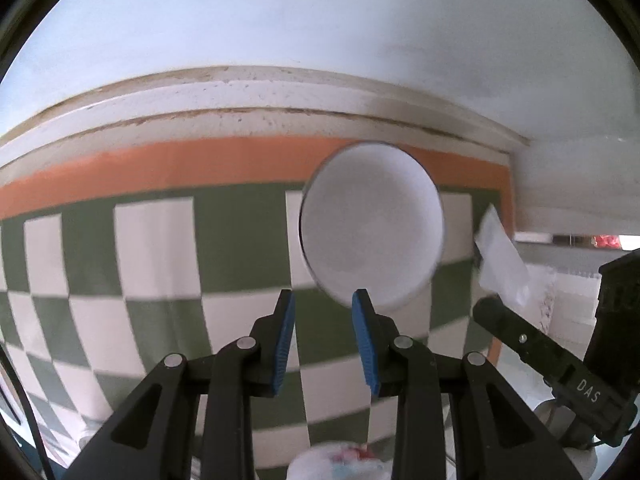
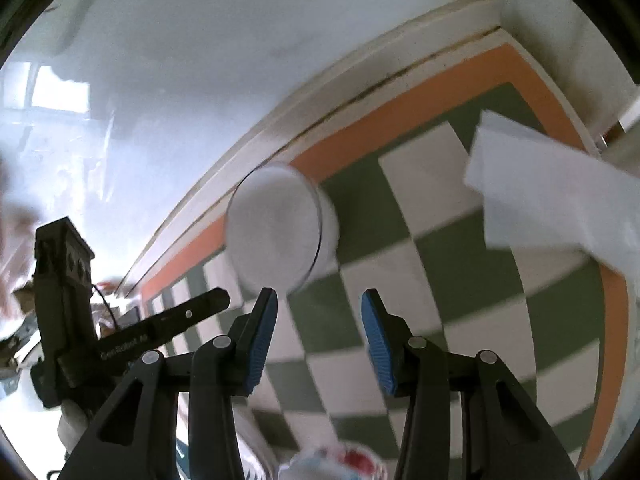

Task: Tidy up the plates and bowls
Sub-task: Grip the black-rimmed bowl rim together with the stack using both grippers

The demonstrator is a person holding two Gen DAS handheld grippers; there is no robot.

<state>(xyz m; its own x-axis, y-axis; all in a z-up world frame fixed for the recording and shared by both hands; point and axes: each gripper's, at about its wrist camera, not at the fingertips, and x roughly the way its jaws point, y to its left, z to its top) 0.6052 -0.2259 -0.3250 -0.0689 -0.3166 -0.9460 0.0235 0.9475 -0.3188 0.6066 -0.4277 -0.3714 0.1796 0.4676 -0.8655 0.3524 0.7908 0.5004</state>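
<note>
A white bowl (image 1: 372,224) sits on a green-and-white checked cloth (image 1: 160,264) with an orange border, near the wall. My left gripper (image 1: 323,304) is open and empty just short of the bowl's near rim. In the right wrist view the same bowl (image 2: 280,228) lies ahead and left of my right gripper (image 2: 319,302), which is open and empty. The left gripper's body (image 2: 132,336) shows at the left of that view. The right gripper's body (image 1: 560,364) shows at the right of the left wrist view.
A white sheet of paper or plastic (image 2: 552,192) lies at the right end of the cloth; it also shows in the left wrist view (image 1: 500,260). A white wall with a moulded ledge (image 1: 260,92) runs behind the table. A white object with red marks (image 1: 340,460) sits at the near edge.
</note>
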